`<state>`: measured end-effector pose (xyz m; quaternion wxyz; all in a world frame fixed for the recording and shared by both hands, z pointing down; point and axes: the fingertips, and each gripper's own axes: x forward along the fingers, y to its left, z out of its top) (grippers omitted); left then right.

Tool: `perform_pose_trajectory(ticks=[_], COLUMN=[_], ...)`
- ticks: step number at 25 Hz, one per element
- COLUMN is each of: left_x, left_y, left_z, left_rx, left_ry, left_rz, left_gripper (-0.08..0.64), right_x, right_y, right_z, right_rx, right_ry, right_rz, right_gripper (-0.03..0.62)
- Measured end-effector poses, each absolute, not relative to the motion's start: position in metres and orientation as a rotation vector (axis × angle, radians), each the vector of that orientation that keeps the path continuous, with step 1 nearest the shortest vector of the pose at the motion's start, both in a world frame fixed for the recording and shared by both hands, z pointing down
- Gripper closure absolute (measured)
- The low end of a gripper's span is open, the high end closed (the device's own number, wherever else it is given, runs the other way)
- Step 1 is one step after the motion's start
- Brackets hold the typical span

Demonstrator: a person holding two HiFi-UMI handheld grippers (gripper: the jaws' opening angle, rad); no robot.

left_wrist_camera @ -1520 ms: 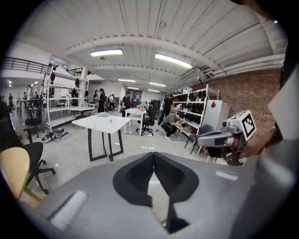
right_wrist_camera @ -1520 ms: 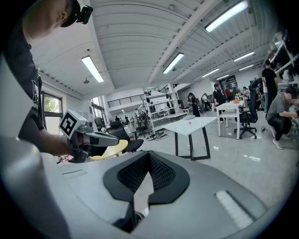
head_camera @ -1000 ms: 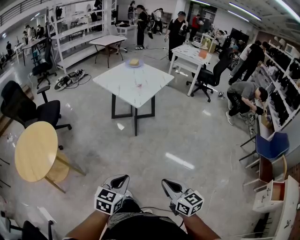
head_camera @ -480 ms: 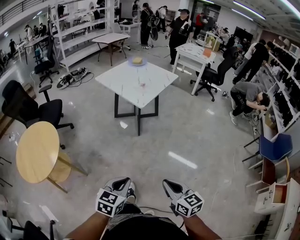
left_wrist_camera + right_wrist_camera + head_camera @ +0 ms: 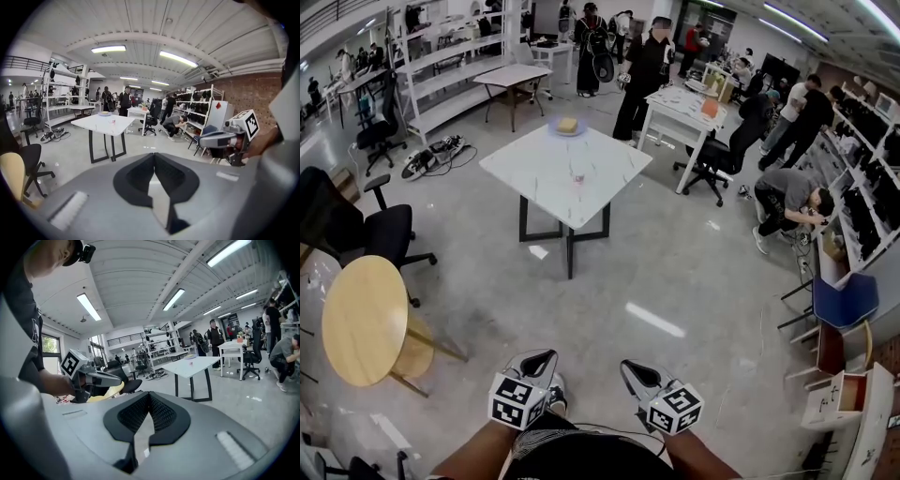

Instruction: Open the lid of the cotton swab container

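The cotton swab container is a tiny pinkish item standing on the white square table, far ahead across the floor. It also shows small in the left gripper view as the container and in the right gripper view as the container. My left gripper and right gripper are held low in front of my body, side by side, both shut with nothing between the jaws. The left gripper and right gripper show their pads pressed together.
A plate with a yellow item sits at the table's far corner. A round wooden table and black office chairs stand at the left. Several people, desks and shelves fill the back and right. Open grey floor lies between me and the white table.
The view has shifted slightly as I move. Both grippers keep their place in front of my body, still shut. A person in black has stepped closer to the white table's far side.
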<state>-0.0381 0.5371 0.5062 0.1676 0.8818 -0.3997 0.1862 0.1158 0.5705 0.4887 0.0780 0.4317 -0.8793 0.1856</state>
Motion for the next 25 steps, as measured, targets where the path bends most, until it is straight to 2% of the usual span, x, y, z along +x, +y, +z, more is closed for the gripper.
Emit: perform_pose_trajectory(ticks=[12, 25], left_x=[-0.037, -0.078], left_y=[0.438, 0.346], left_z=[0.497, 0.499], left_rx=[2.539, 2.555], left_ry=[-1.116, -1.062], left_rz=[0.501, 0.531], left_gripper=[0.502, 0.502], right_x=[0.108, 0.063], right_y=[0.476, 0.386], right_z=[0.487, 0.490], right_rx=[1.264, 1.288], right_ry=[-2.601, -2.599], right_rz=[0.535, 0.552], right_gripper=[0.592, 0.592])
